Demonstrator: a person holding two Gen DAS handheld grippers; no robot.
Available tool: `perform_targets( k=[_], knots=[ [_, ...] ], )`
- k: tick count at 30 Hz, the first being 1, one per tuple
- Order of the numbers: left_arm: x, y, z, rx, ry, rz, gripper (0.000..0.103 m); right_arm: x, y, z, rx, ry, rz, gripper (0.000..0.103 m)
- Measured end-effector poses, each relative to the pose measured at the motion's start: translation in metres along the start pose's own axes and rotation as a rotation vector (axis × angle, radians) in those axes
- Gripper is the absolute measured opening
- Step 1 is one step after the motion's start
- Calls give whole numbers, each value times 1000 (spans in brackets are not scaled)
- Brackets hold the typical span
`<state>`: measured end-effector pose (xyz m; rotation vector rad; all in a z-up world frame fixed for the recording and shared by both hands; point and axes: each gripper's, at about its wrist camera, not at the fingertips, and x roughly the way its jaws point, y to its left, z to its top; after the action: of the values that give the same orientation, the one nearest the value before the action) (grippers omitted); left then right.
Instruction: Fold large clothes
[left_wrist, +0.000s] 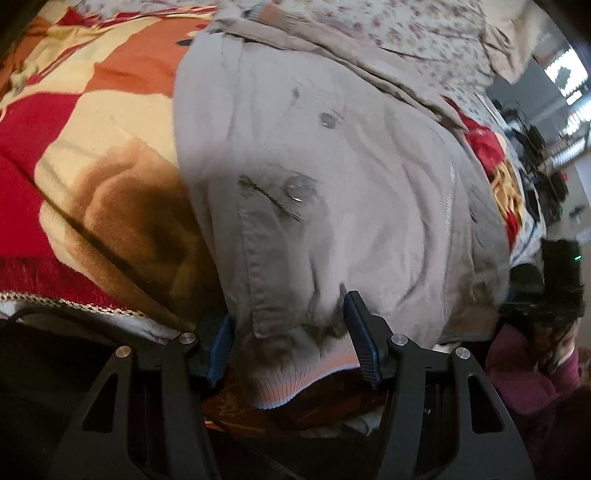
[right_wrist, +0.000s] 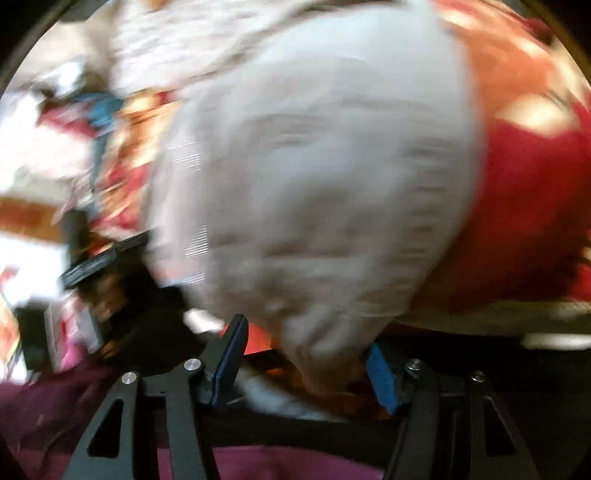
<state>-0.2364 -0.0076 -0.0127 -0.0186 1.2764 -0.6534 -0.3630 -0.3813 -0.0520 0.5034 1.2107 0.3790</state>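
Observation:
A large grey-beige jacket (left_wrist: 332, 177) with snap buttons and a ribbed striped hem lies on a bed. My left gripper (left_wrist: 286, 325) is open, its blue-padded fingers (left_wrist: 360, 339) spread on either side of the jacket's near hem. In the right wrist view the picture is blurred by motion. The same jacket (right_wrist: 325, 177) fills the middle there. My right gripper (right_wrist: 306, 354) is open, with a bunched corner of the jacket hanging between its fingers (right_wrist: 231, 354).
A red, orange and cream plush blanket (left_wrist: 85, 155) covers the bed under the jacket, with a floral sheet (left_wrist: 406, 33) at the far side. Dark equipment and cables (left_wrist: 546, 184) stand at the right. A person's maroon clothing (right_wrist: 258, 461) is below.

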Motion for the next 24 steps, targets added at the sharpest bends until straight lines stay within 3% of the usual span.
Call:
perform_targets(
  k=[2,5,10,14,16,17,20,24],
  knots=[
    [0,-3,0,14,0,-1,56,-8,24,-3,-112,-14,39,57],
    [2,0,1,-1,1,-9,55,-14,31,4,-122,-61,142,57],
    [2,-1,0,7,1,1,55,21,16,15,-57,-18,12,57],
    [8,2,1,-27,7,-13,55,9,13,15,-39,-51,68,56],
    [10,-1,3,-13,11,-3,51,8,13,20,-15,-88,84,36],
    [8,-4,3,0,4,2,37,11,15,23,-7,-96,89,24],
    [-4,-2,2,-3,-26,4,16,20,26,25,-34,-81,64,13],
    [-26,-5,4,-3,-73,-28,11,-8,39,24,-71,-158,118,9]
  ],
)
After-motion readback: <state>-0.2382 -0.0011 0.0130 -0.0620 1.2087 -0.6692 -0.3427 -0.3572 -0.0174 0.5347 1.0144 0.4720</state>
